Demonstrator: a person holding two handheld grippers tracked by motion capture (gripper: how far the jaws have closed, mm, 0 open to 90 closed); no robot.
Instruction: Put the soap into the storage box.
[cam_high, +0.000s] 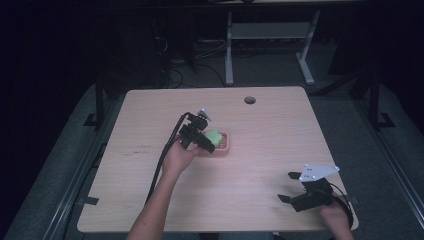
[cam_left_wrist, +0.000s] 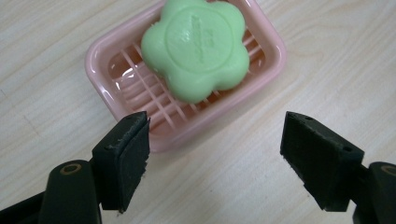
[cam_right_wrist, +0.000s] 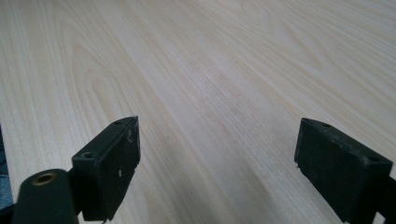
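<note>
Here the wooden table (cam_high: 260, 150) carries a pink soap dish (cam_high: 223, 142) near its middle, with a green flower-shaped soap (cam_high: 213, 137) lying flat inside it. The left gripper (cam_high: 202, 137) hangs directly over the near end of the dish, while the right gripper (cam_high: 295, 187) sits well apart at the table's near right corner, over bare wood; the left hand is therefore by far the nearer to the work.

In the left gripper view, the pink soap dish (cam_left_wrist: 268, 70) lies just ahead of and between the jaws, its long axis running diagonally from lower left to upper right. The left gripper (cam_left_wrist: 215, 158) has its jaws spread wide and empty; the left jaw overlaps the dish's near corner, though contact cannot be confirmed, and the right jaw stands clear over the table. The green flower-shaped soap (cam_left_wrist: 196, 49) occupies the far half of the dish, resting on the ribbed floor, beyond the jaw tips and slightly left of their midline.

In the right gripper view, the right gripper (cam_right_wrist: 217, 161) is likewise wide open and holds nothing, with wood grain between its jaws.

Judged from this arrangement, any grasp of the soap calls for the left gripper to advance forward along the dish's diagonal before closing.
</note>
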